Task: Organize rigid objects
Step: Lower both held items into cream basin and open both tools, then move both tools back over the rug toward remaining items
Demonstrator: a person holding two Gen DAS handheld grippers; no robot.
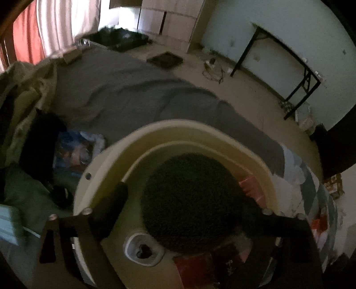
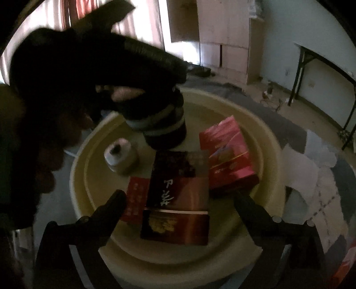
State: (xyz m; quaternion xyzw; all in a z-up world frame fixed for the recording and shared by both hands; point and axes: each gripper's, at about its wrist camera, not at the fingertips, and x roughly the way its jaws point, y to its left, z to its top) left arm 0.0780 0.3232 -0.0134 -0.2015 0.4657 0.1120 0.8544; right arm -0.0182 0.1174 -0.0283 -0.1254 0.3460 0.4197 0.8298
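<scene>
A cream round basin (image 1: 178, 126) (image 2: 267, 142) sits on the bed. Inside it stands a black jar (image 1: 191, 200) (image 2: 164, 133). My left gripper (image 1: 184, 195) (image 2: 153, 104), held by a dark-gloved hand, hangs over the jar with its fingers wide on either side; a gap shows beside the left finger. Also in the basin are a white roll (image 2: 121, 157) (image 1: 143, 249), a pink-red box (image 2: 227, 155), a dark red box (image 2: 178, 195) and a small red box (image 2: 135, 200). My right gripper (image 2: 180, 209) stands open above the dark red box, not touching it.
A grey sheet (image 1: 133, 89) covers the bed, with crumpled clothes (image 1: 22, 89) and a blue packet (image 1: 75, 151) at the left. A patterned quilt (image 2: 322, 177) lies to the right of the basin. A black folding table (image 1: 289, 66) stands by the far wall, and cardboard boxes (image 1: 169, 20) stand behind the bed.
</scene>
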